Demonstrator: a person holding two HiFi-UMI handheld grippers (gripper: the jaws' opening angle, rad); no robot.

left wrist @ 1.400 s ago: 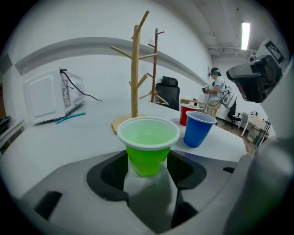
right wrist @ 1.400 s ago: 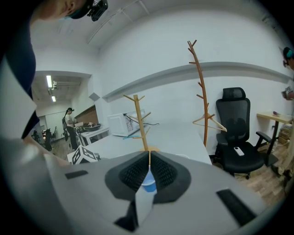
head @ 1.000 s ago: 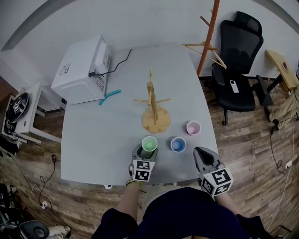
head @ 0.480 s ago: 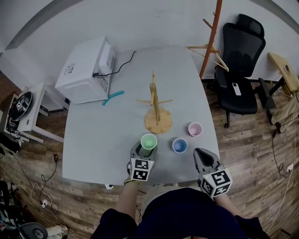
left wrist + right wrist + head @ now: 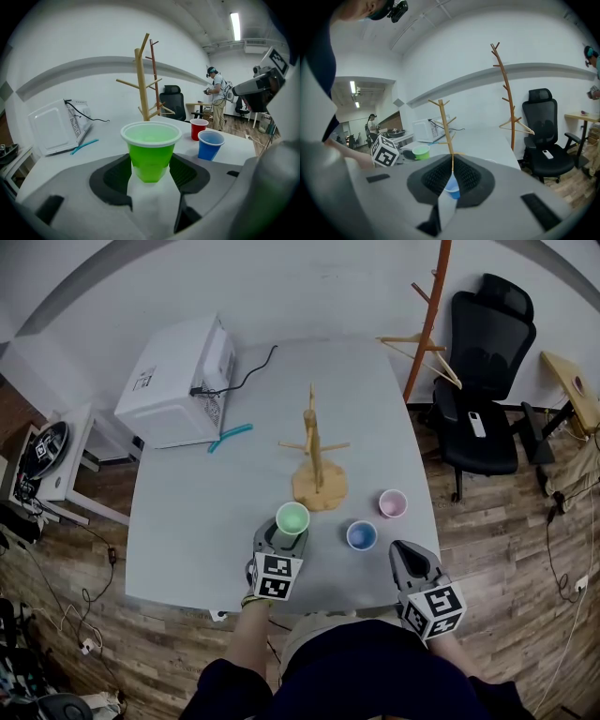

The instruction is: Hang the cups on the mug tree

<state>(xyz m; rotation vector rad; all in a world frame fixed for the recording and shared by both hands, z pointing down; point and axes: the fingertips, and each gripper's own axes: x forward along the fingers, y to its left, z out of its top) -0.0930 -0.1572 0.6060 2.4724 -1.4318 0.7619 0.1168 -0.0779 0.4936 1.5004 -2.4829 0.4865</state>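
Observation:
The green cup (image 5: 292, 518) (image 5: 151, 147) hangs upright just above the grey table (image 5: 187, 521), and my left gripper (image 5: 286, 538) (image 5: 150, 165) is shut on its lower half. The wooden mug tree (image 5: 316, 451) (image 5: 142, 79) stands beyond it with bare pegs. A blue cup (image 5: 361, 535) (image 5: 210, 144) and a pink cup (image 5: 392, 503) (image 5: 198, 129) stand on the table to the tree's right. My right gripper (image 5: 409, 555) (image 5: 451, 180) is shut and empty near the table's front edge, aimed at the blue cup (image 5: 452, 188) and the mug tree (image 5: 446, 126).
A white microwave (image 5: 178, 381) sits at the table's back left with a teal tool (image 5: 230, 435) beside it. A wooden coat stand (image 5: 427, 324) and a black office chair (image 5: 487, 362) are off the table's right side. A person (image 5: 216, 98) stands far back in the room.
My left gripper has risen with the green cup, lifting it off the table and a little towards the mug tree. The right gripper has stayed still.

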